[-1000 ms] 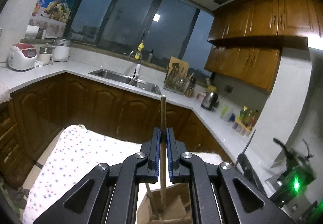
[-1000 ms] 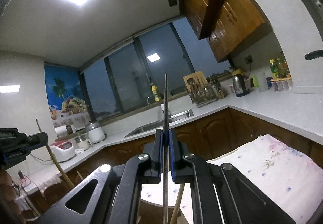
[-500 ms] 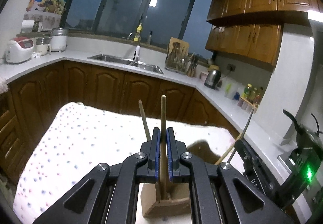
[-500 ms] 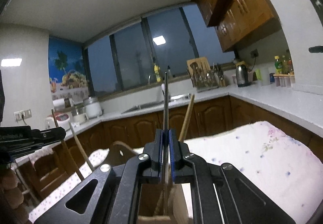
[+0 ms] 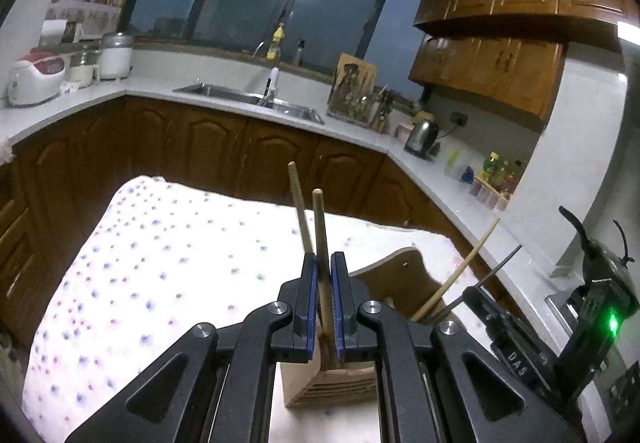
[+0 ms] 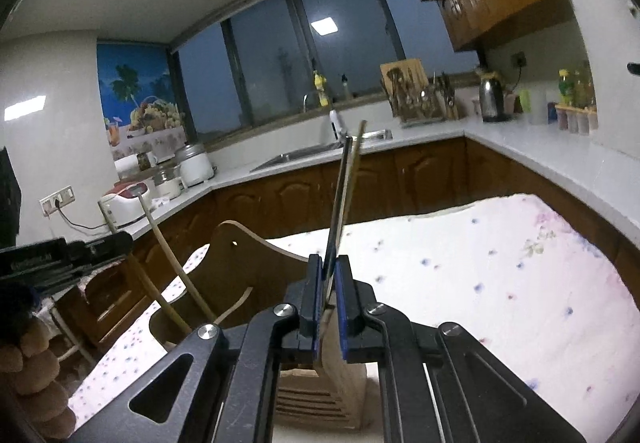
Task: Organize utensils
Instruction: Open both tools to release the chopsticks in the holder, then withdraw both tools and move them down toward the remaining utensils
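My left gripper (image 5: 324,263) is shut on a wooden stick (image 5: 319,219) that stands upright, its lower end down in a wooden utensil holder (image 5: 332,383). A second wooden stick (image 5: 298,203) leans just behind it. My right gripper (image 6: 329,267) is shut on a thin metal utensil handle (image 6: 340,195), also reaching down into the holder (image 6: 312,399), with a wooden stick (image 6: 357,159) right beside it. The holder's curved back panel (image 6: 240,243) rises to the left. Each gripper sees the other at the holder: the right one (image 5: 474,295), the left one (image 6: 120,243).
The holder stands on a table under a white dotted cloth (image 5: 160,263) (image 6: 480,275). Beyond it runs a white L-shaped counter with a sink (image 5: 248,99), a rice cooker (image 5: 36,77), a kettle (image 5: 422,135) and a dish rack (image 6: 420,99). Brown cabinets line the walls.
Both grippers have sunk and tipped downward. The tablecloth and holder fill more of each view, and both held utensils now reach deeper into the holder.
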The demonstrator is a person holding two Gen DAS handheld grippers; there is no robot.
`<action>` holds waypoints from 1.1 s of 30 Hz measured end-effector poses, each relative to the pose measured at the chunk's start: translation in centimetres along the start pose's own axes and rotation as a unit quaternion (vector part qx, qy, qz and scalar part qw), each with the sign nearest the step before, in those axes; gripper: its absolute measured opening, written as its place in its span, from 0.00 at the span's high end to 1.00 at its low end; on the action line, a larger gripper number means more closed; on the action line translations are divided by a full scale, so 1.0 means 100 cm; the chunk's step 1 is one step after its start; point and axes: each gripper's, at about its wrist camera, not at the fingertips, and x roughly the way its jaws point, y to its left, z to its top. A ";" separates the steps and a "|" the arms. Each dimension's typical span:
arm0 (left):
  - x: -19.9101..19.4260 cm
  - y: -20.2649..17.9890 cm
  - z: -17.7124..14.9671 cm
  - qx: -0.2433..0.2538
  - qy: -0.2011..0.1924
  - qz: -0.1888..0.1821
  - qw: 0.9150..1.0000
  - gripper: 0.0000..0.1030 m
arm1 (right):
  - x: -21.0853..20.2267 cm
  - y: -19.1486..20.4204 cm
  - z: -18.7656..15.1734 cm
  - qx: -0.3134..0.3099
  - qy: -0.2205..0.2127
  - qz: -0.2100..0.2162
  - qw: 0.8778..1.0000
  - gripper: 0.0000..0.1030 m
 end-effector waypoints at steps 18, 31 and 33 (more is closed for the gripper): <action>-0.017 -0.013 0.005 -0.015 0.006 0.019 1.000 0.47 | -0.017 -0.018 0.009 0.052 0.018 0.014 0.998 0.45; -0.100 -0.021 -0.037 0.008 -0.006 0.055 0.998 0.05 | -0.097 -0.012 0.001 0.060 0.074 -0.030 0.995 0.00; -0.114 -0.022 -0.047 0.007 -0.001 0.051 0.999 0.05 | -0.112 -0.011 -0.004 0.057 0.078 -0.020 0.995 0.00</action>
